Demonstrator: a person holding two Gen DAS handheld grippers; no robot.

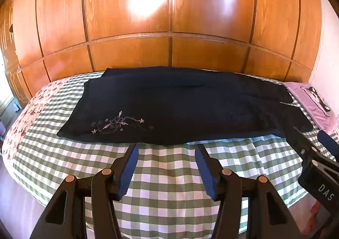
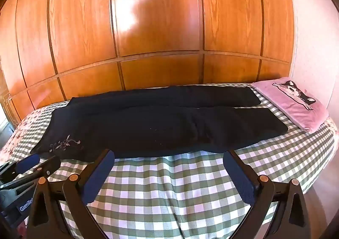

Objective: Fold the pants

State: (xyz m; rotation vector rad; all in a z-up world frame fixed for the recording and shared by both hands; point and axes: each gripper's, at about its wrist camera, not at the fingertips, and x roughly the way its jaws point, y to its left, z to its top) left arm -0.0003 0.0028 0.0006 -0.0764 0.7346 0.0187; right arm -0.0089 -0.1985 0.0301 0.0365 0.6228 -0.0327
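Your left gripper [image 1: 166, 147] has its jaws parted, nothing between the ribbed blue pads [image 1: 128, 170], hovering over the bed [image 1: 169, 175] just short of the pants' near edge. Your right gripper [image 2: 168, 155] is spread wide and empty too, same spot further right. The pants [image 2: 148, 124], dark soft fabric with pale floral embroidery [image 1: 118, 123] near the waist, lie flat at 12 o'clock, legs toward 2 o'clock. Checked green-white cover, glossy wood wardrobe [image 1: 169, 16] behind, pink pillow [image 2: 296, 109] at 2 o'clock.
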